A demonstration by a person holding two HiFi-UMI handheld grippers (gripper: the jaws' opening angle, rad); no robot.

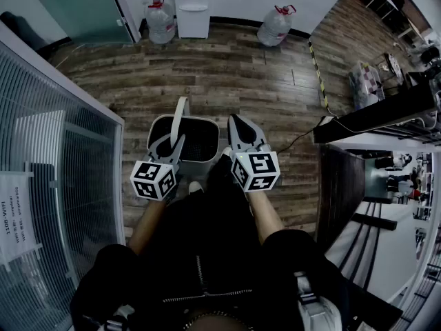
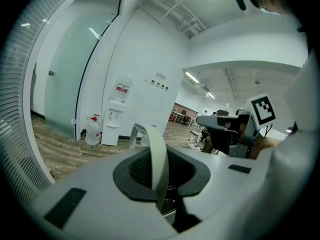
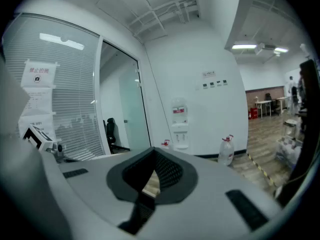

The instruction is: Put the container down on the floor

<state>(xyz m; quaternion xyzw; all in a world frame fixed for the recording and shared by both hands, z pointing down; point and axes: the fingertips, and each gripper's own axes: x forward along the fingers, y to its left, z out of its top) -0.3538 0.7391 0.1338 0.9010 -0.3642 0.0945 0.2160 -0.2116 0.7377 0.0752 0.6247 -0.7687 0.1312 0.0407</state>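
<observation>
A white container point(image 1: 200, 135) with a dark inner rim hangs in front of my knees, over the wooden floor. Its pale strap handle point(image 1: 180, 116) stands upright. My left gripper point(image 1: 173, 145) is shut on that handle, and in the left gripper view the handle point(image 2: 157, 154) runs up between the dark pads of my left gripper point(image 2: 159, 179). Just right of the container, my right gripper point(image 1: 241, 131) is shut and holds nothing. In the right gripper view, my right gripper point(image 3: 152, 156) shows only floor through the slit. Whether the container's base touches the floor is hidden.
A water dispenser point(image 1: 192, 9) stands at the far wall with a big water bottle point(image 1: 160, 21) on its left and another bottle point(image 1: 277, 25) on its right. A glass partition with blinds point(image 1: 55, 150) runs along the left. A dark desk point(image 1: 386, 112) and a floor cable point(image 1: 303, 138) are at the right.
</observation>
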